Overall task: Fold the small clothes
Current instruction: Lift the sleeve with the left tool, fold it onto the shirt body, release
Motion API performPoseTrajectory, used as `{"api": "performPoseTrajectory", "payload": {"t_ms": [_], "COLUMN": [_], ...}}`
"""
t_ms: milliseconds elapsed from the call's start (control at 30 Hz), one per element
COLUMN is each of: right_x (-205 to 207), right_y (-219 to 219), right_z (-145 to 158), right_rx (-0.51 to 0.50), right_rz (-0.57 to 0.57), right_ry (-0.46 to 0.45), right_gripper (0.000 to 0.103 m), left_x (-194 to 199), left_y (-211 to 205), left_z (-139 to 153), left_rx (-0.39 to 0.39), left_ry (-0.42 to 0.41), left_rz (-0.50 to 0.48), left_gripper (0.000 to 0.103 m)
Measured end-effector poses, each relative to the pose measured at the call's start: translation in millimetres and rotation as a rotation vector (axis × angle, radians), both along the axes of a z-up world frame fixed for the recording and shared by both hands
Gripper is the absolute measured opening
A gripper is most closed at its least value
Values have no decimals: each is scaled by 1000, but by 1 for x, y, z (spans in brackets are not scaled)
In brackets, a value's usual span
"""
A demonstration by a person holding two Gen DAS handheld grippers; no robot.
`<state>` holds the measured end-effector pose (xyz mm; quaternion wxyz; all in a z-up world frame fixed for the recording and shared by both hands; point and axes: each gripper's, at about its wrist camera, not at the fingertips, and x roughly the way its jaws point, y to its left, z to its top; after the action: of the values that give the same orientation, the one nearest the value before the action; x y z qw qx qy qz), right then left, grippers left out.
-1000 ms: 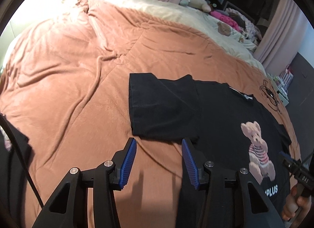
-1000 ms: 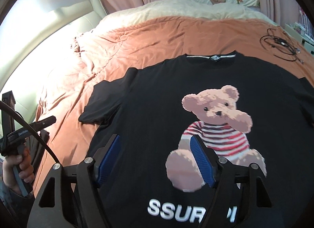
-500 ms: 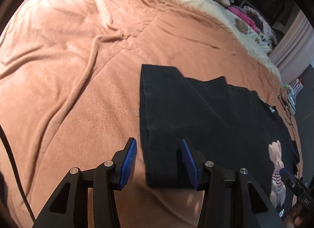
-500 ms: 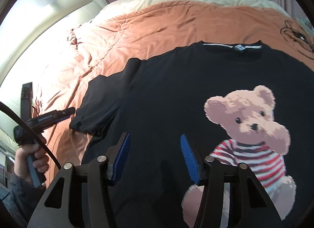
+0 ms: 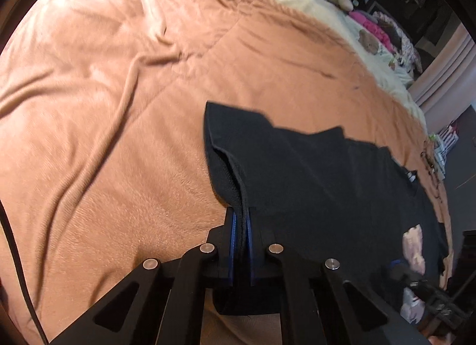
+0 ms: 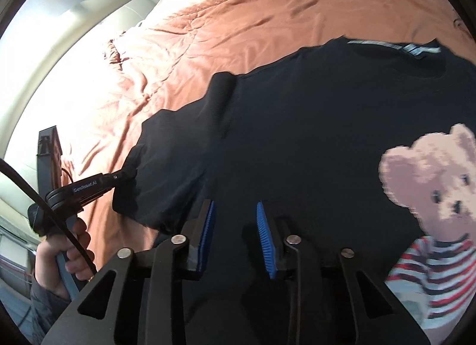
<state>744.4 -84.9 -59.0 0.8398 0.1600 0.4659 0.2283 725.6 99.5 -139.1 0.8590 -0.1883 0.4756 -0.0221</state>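
While the black cotton T-shirt lies flat on the salmon plush blanket, the left gripper clamps its sleeve hem; the right gripper, jaws closing, hovers over the shirt body, gripping nothing.

Left claw: black angular arms, blue ribbed pads, silver round screws. Right claw: same build. White lettering on the left claw's black side, black cable, blue-grey handle. Hand with dark grey sleeve.
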Motion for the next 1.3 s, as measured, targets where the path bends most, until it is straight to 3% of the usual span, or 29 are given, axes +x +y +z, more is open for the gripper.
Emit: {"api": "performPoseTrajectory", "payload": {"t_ms": [500, 700, 733, 833, 1300], "right_x": [23, 20, 19, 13, -17], "right_y": [40, 26, 21, 1, -97], "right_z": [-52, -46, -41, -38, -31], "right_rx": [233, 234, 235, 231, 170], "right_rz": [82, 68, 57, 18, -139], "right_ry": [153, 152, 145, 118, 62], "right_gripper": [22, 23, 28, 62, 63], "left_x": [4, -3, -4, -8, -29], "left_y": [-33, -61, -65, -82, -157], "left_z": [77, 103, 105, 111, 97], "left_rx": [-18, -17, -13, -2, -22], "left_ry": [-117, -147, -150, -152, -89], "left_rz": [-85, -135, -142, -169, -297], "left_gripper": [6, 6, 6, 6, 6]}}
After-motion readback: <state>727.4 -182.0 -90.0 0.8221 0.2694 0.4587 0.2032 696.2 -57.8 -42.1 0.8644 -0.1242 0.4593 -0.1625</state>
